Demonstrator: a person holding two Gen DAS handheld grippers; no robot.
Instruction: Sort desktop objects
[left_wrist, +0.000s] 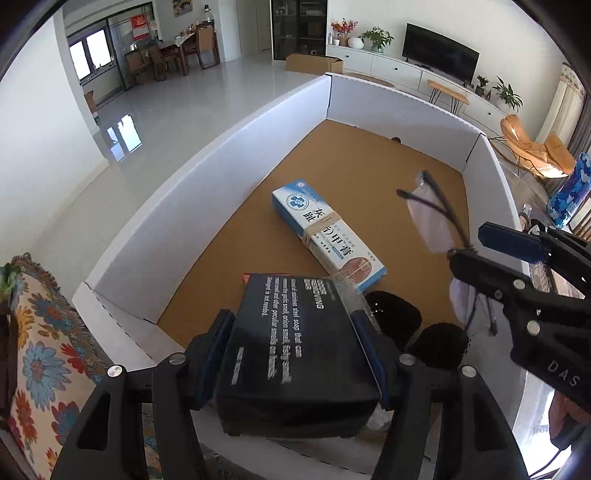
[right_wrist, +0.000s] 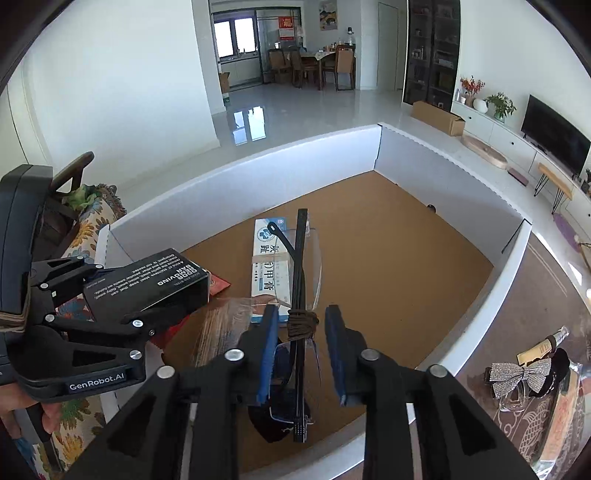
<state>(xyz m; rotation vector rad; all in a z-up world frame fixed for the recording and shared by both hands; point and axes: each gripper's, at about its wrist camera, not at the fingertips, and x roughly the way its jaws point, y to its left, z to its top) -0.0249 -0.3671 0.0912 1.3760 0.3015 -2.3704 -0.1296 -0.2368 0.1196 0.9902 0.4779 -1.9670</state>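
White-walled tray (left_wrist: 207, 206) with cork floor sits on the table. Long blue-white carton (left_wrist: 327, 236) lies flat mid-tray. Left gripper (left_wrist: 291, 354) holds the black box (left_wrist: 295, 339) between its jaws over the near edge. Right gripper (right_wrist: 301, 350): jaws apart, folded glasses (right_wrist: 301, 295) between them, pads not touching.

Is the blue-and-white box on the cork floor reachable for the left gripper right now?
Probably not: the left gripper is occupied by the black box between its pads. The blue-and-white box lies uncovered just beyond it.
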